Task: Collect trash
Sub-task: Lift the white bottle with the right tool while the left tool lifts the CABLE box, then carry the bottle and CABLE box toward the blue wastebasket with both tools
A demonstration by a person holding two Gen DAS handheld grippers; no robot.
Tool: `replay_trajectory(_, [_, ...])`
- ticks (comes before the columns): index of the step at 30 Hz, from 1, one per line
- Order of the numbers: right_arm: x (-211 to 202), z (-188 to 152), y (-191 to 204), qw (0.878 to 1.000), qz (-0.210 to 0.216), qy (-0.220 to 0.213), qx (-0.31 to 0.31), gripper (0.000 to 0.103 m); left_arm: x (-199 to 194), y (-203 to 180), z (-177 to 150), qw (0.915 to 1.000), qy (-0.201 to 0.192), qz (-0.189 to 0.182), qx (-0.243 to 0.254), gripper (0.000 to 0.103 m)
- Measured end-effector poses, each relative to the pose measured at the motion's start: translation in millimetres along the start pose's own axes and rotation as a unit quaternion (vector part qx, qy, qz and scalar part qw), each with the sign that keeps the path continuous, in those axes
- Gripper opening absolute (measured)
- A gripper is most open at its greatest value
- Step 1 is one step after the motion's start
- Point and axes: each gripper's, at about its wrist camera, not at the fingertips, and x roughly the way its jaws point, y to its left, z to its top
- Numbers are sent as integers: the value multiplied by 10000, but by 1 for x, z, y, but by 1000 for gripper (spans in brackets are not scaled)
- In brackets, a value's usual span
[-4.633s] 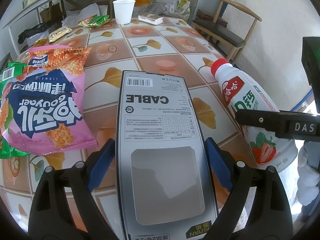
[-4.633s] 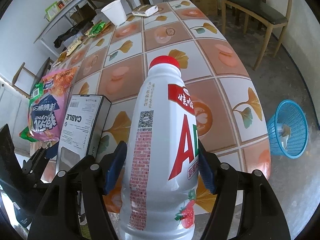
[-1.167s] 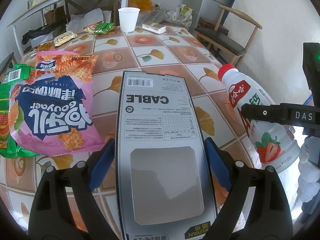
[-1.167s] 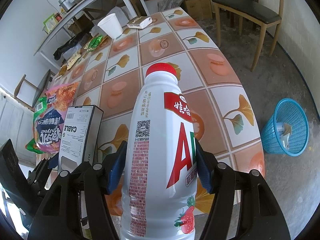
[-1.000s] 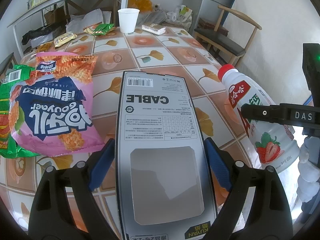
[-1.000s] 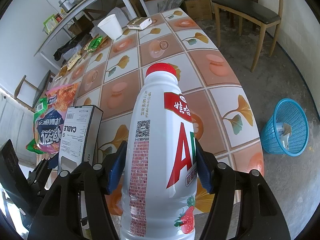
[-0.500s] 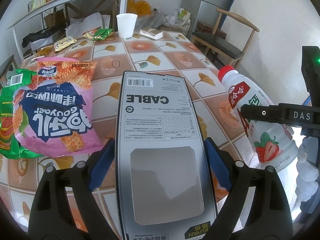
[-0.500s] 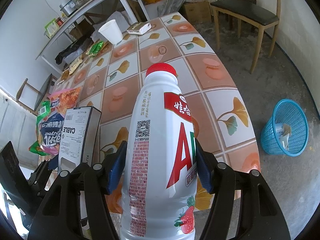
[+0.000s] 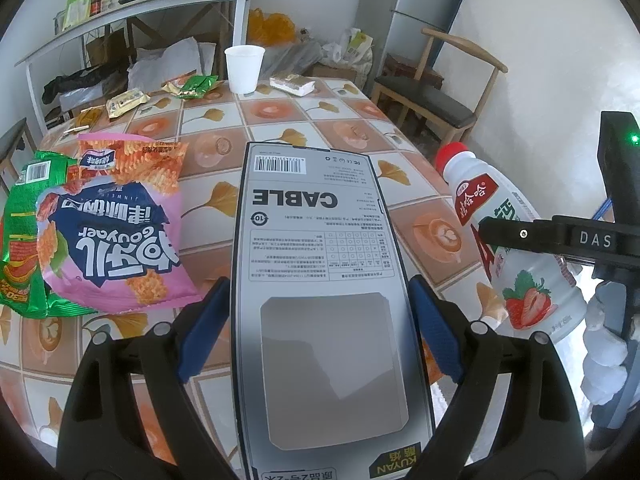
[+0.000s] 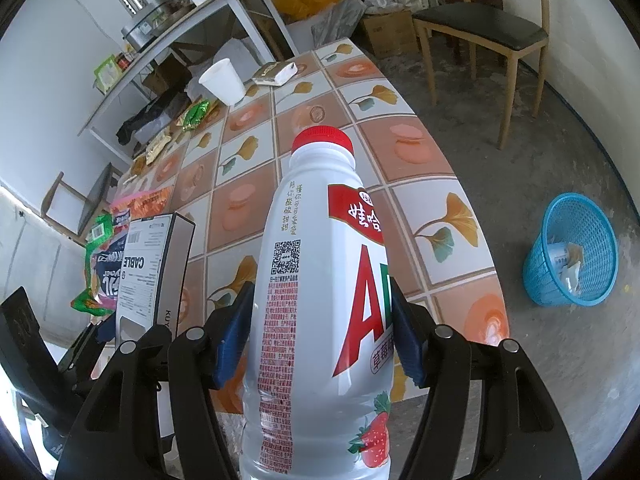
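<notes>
My left gripper (image 9: 320, 320) is shut on a grey cable box (image 9: 320, 264) and holds it above the near edge of the tiled table (image 9: 280, 120). My right gripper (image 10: 320, 336) is shut on a white strawberry milk bottle (image 10: 320, 280) with a red cap, held up past the table's right edge. The bottle (image 9: 508, 248) shows at the right of the left wrist view, and the box (image 10: 154, 264) at the left of the right wrist view. A blue mesh trash basket (image 10: 572, 256) holding some trash stands on the floor to the right.
A pink snack bag (image 9: 108, 224) lies over a green bag (image 9: 24, 240) on the table's left. A white paper cup (image 9: 244, 68), small wrappers (image 9: 192, 86) and a packet (image 9: 292, 84) lie at the far end. A wooden chair (image 10: 480, 32) stands beyond the table.
Both grippers have risen and drawn back from the table with their objects still held. More of the room and floor now shows.
</notes>
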Motion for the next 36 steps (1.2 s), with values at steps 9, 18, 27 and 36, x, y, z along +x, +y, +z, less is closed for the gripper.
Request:
replay_trajectory(9, [-7, -7, -1, 9999, 76, -74, 50, 62, -7, -3, -2, 10000, -52, 18, 17, 84])
replay_trajectory(18, [-17, -9, -6, 9997, 115, -168, 102, 62, -14, -9, 1, 9999, -149, 11, 56, 84])
replay_trajectory(27, [-42, -10, -20, 9988, 132, -410, 235, 62, -31, -15, 23, 9990, -429, -61, 81, 84])
replay_trajectory(36, [-72, -9, -46, 9962, 95, -736, 448, 62, -41, -31, 48, 9975, -666, -146, 201, 84])
